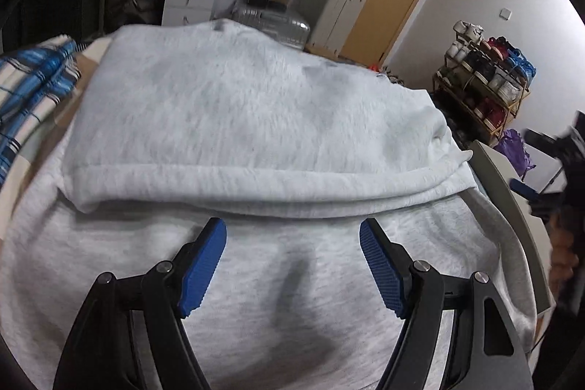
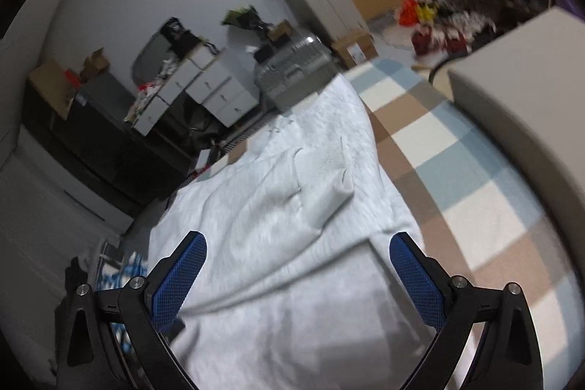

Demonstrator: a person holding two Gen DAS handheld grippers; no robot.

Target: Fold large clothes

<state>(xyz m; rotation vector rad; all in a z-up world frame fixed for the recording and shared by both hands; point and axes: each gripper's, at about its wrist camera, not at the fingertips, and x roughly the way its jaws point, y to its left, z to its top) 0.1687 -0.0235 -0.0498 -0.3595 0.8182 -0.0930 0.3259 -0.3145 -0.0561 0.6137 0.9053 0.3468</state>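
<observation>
A light grey garment [image 1: 256, 119] is seen spread over a checked bed cover [image 2: 457, 170], one part folded over itself. Above the garment, the left gripper [image 1: 292, 243] and right gripper [image 2: 298, 254] are held wide apart, nothing grasped.

Left gripper [image 1: 292, 236] & right gripper [image 2: 298, 249]: black linkage arms, silver pivot screws, blue textured pads

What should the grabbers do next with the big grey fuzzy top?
Probably lower the left gripper and pinch the light grey fleece sweatshirt at its folded edge. Both the left and the right gripper hang open and empty above it, and the fold looks only half done.
</observation>
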